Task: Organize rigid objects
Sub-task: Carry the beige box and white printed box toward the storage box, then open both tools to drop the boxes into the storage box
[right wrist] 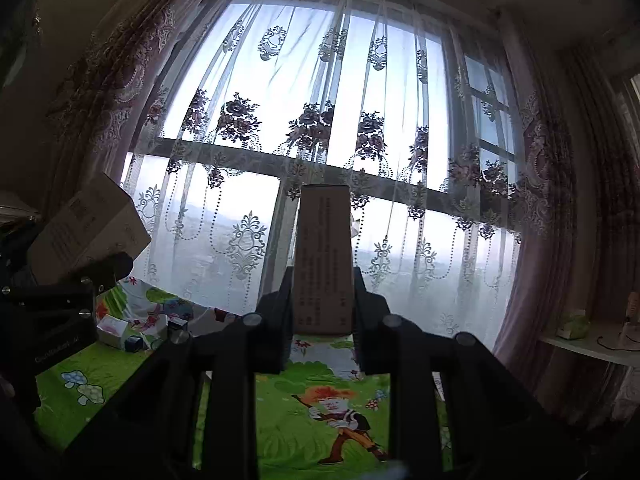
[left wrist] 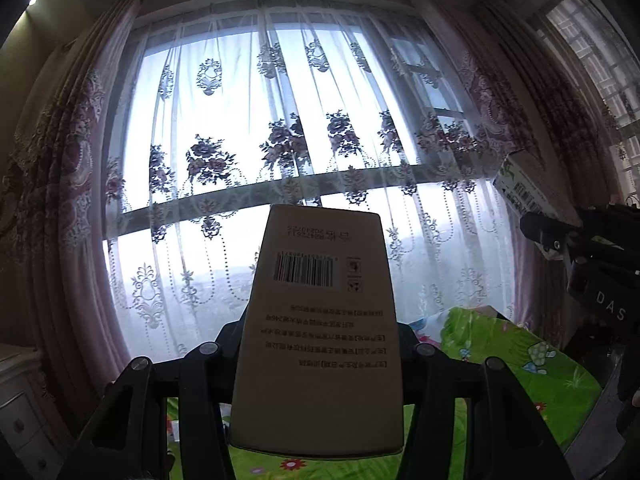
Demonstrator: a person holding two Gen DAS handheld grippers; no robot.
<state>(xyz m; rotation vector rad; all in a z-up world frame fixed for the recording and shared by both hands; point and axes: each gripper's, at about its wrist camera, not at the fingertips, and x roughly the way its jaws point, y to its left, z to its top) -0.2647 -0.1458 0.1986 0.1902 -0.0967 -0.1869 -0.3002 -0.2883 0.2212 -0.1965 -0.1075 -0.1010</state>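
My left gripper (left wrist: 320, 328) is shut on a wide beige box (left wrist: 320, 340) with a barcode and printed text, held out level toward the window. The same box (right wrist: 88, 228) shows at the left edge of the right wrist view, above the left gripper's fingers (right wrist: 100, 276). Between the pads of my right gripper (right wrist: 323, 276), which is shut on it, stands a narrow brown box (right wrist: 324, 256). In the left wrist view that box (left wrist: 520, 184) shows green and white print at the right edge, and the right gripper's finger (left wrist: 548, 232) lies below it. Both boxes are lifted above the bed.
Below lies a bed with a green cartoon sheet (right wrist: 120, 376). Several small boxes (right wrist: 116, 330) lie on it near the window. A lace curtain (right wrist: 320, 140) covers the big window ahead. A white dresser (left wrist: 20, 400) stands at the left, and a shelf (right wrist: 580, 344) at the right.
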